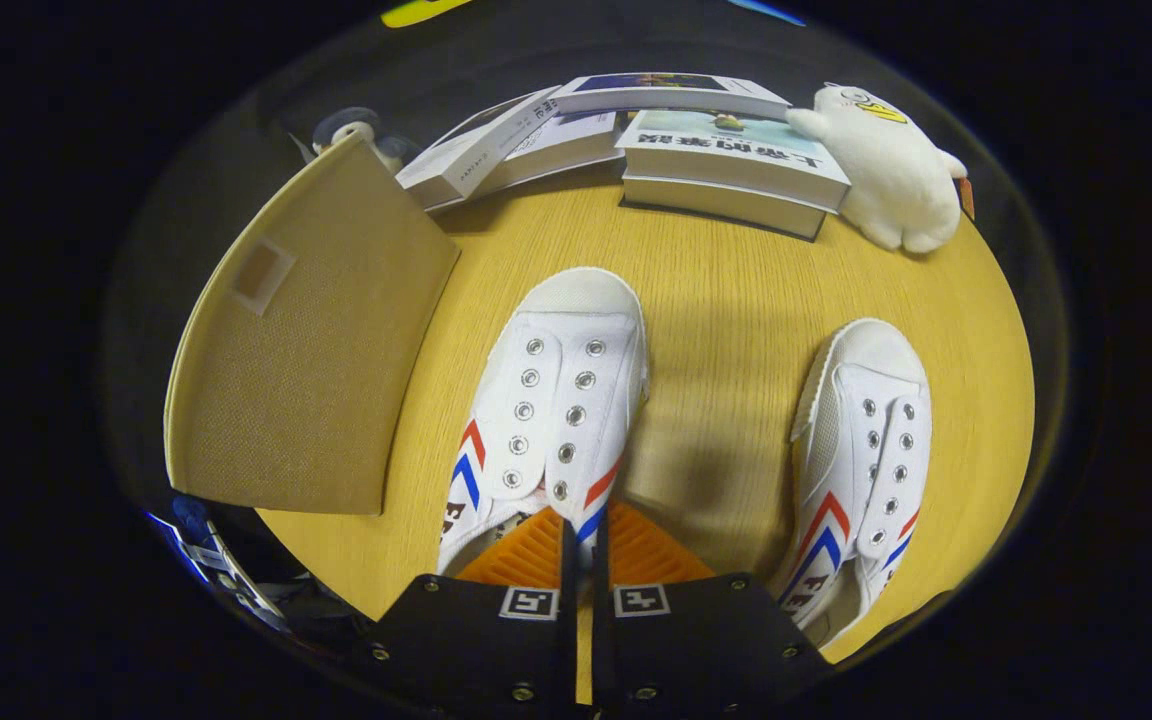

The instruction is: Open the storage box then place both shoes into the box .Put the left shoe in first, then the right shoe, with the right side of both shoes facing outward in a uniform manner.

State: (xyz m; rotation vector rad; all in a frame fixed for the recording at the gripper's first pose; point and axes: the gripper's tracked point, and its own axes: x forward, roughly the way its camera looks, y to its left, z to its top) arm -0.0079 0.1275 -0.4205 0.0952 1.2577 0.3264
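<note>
On the far left stands the storage box (301,340), its tan flap raised and tilted, resting on the wooden surface (726,290) well to the left of the jaws. Next comes the nearer white shoe (551,400), lying directly ahead of the gripper (586,545): its long axis runs straight away from the jaws, toe pointing toward the books (726,160) at the back, heel end nearest. The jaws are nearly together, with only a thin gap, and the red-and-blue striped side wall by the shoe's opening sits in that gap, so both fingers (526,550) appear to pinch the collar edge. Further right, apart from the jaws, the second white shoe (866,450) lies roughly parallel, toe also pointing away and leaning slightly toward the first. Beyond it, at the back right, a white plush toy (891,170) rests against the books.
</note>
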